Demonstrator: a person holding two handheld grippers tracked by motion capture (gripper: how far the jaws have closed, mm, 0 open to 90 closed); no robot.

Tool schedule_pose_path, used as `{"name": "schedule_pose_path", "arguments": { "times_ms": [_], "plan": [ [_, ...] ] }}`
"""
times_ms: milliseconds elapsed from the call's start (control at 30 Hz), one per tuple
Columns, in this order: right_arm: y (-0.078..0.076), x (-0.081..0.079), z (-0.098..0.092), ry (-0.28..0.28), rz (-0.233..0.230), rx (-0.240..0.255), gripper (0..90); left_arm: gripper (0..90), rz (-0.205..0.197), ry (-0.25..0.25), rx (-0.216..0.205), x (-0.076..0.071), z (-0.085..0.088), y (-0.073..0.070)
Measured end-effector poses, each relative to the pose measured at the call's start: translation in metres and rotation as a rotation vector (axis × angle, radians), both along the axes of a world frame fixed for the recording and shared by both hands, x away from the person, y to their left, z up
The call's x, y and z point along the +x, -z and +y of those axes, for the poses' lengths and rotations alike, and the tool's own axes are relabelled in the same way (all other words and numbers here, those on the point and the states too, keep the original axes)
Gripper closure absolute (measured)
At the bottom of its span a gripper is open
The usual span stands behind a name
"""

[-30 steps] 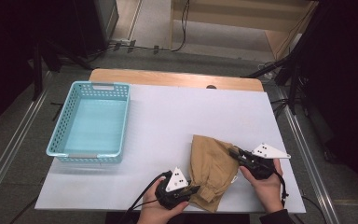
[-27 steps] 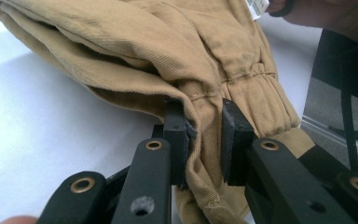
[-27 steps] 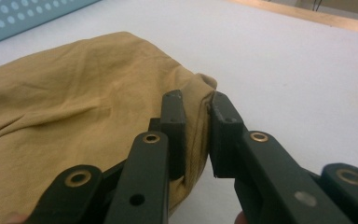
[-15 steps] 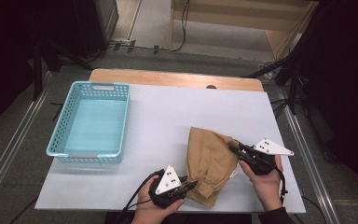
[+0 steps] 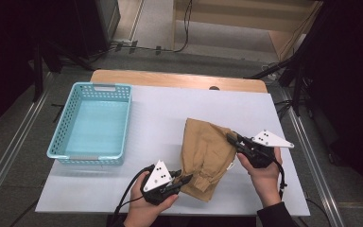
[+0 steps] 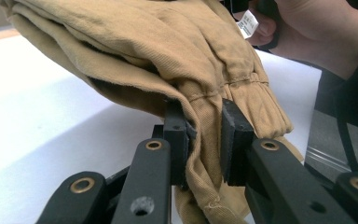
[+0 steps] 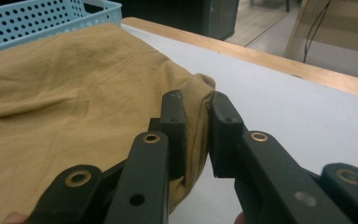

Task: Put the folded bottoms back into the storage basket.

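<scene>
Both hands are on the tan garment (image 5: 207, 153) now, which sits bunched up toward the worktop's (image 5: 170, 109) near right corner. The left gripper (image 5: 182, 180), down by the near edge, has its jaws drawn close together on a fold at the garment's near end; from the left gripper view, the cloth (image 6: 168, 56) is pinched right between the two black pads, with a gathered, elasticated hem hanging just past them and the fabric draping up and away above the white surface. A small white label (image 6: 248, 22) shows by the other hand at the top of that view.

Over on the right side, the right gripper (image 5: 231, 139) bites the garment's right edge. In the right gripper view, the jaws stand nearly closed with a rolled edge of tan cloth (image 7: 74, 93) squeezed between them, the rest spreading off to the left.

The light blue basket (image 5: 123, 124) sits well apart, by the worktop's left edge.
</scene>
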State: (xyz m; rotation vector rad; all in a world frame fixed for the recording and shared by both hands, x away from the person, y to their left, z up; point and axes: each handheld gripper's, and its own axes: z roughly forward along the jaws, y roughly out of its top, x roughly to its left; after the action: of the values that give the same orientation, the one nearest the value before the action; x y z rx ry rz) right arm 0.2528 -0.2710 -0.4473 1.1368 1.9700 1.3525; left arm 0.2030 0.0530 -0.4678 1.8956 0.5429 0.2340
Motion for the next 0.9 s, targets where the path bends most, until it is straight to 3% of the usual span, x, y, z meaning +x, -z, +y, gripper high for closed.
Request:
{"name": "schedule_pose_path", "arguments": {
  "times_ms": [533,900],
  "plan": [
    [-0.021,0.017,0.018,-0.027,-0.023,-0.007,76.7,75.6,-0.02,-0.037,-0.036,0.007,0.018,-0.015],
    [-0.03,0.031,0.032,-0.05,-0.03,-0.009,76.7,75.6,-0.042,-0.071,-0.034,0.011,0.03,-0.023]
  ]
}}
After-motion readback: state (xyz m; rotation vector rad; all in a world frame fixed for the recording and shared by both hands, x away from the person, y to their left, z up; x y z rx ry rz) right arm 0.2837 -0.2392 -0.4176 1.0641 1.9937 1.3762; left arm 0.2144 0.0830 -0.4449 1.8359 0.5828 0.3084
